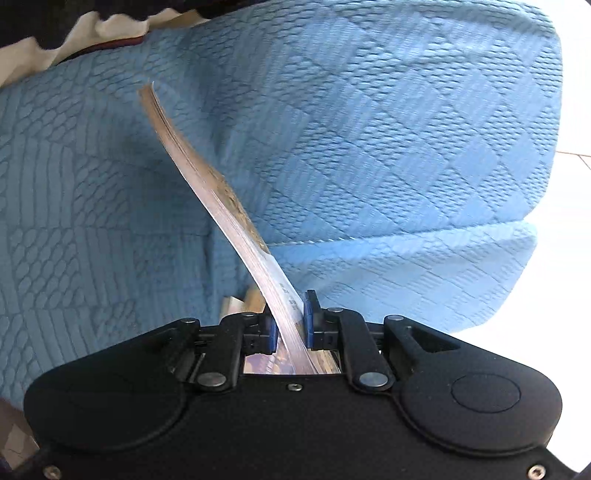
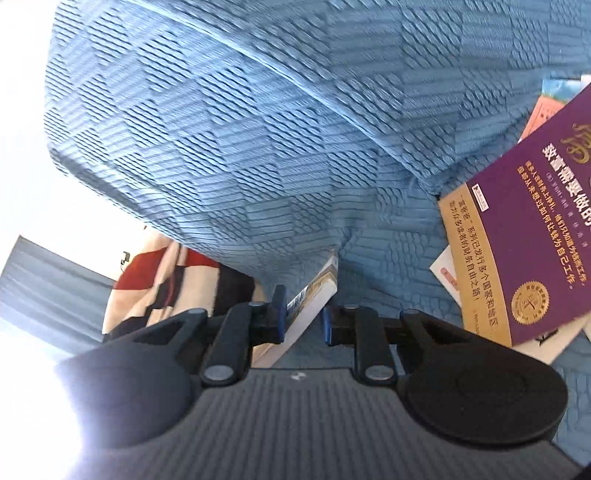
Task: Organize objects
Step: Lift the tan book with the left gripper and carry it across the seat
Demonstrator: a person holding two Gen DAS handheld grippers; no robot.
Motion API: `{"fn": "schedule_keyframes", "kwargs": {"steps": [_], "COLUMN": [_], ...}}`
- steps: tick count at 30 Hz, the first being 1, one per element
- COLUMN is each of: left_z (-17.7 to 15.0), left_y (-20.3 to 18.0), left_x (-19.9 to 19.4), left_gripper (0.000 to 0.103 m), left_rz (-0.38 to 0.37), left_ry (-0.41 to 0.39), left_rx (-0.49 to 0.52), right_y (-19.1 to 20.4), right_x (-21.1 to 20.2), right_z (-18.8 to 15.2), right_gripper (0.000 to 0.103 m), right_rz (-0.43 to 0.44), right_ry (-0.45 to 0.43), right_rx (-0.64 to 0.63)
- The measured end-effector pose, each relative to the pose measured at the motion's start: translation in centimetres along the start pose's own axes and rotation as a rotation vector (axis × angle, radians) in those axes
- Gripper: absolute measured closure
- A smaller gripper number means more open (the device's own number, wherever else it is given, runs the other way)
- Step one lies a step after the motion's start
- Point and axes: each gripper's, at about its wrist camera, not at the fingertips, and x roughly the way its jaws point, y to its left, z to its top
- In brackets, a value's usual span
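Note:
In the left wrist view, my left gripper (image 1: 290, 325) is shut on the lower end of a thin paperback (image 1: 207, 184). The book stands on edge and leans away to the upper left over the blue quilted sofa cover (image 1: 369, 129). In the right wrist view, my right gripper (image 2: 303, 320) stands narrowly open around the corner of a pale-covered book (image 2: 314, 295). That book rests against the left pad, and a gap shows before the right pad. A purple book with gold lettering (image 2: 535, 221) lies to the right on the sofa.
Under and beside the purple book lie a pink card (image 2: 543, 114) and white booklets (image 2: 443, 273). A red, cream and black patterned cloth (image 2: 166, 280) sits at the left. Cream fabric (image 1: 110, 29) shows at the top left, and bright floor (image 1: 576, 221) beyond the sofa's right edge.

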Motion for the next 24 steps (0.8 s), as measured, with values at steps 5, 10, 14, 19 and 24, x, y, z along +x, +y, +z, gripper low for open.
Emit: {"fn": "schedule_keyframes", "kwargs": {"steps": [5, 10, 14, 19, 24], "left_z": [0.3, 0.7, 1.5, 2.1, 1.7], "left_y": [-2.5, -5.7, -6.9, -6.9, -5.1], "left_x": [-0.6, -0.6, -0.2, 0.5, 0.7], "left_gripper": [0.091, 0.091, 0.091, 0.090, 0.090], "left_rz": [-0.057, -0.072, -0.077, -0.049, -0.014], "left_ry": [0.046, 0.102, 0.154, 0.202, 0.241], "left_rx": [0.023, 0.088, 0.120, 0.159, 0.175], "right_y": [3.0, 5.0, 5.6, 5.3, 4.0], "right_x": [-2.9, -5.4, -7.0, -7.7, -7.5], "right_z": [-0.4, -1.2, -1.9, -3.7, -5.6], "right_gripper": [0.081, 0.081, 0.080, 0.080, 0.079], "right_rz": [-0.006, -0.028, -0.038, -0.072, -0.108], "right_ry": [-0.060, -0.138, -0.183, -0.222, -0.223], "right_rx": [-0.052, -0.067, -0.067, -0.058, -0.047]}}
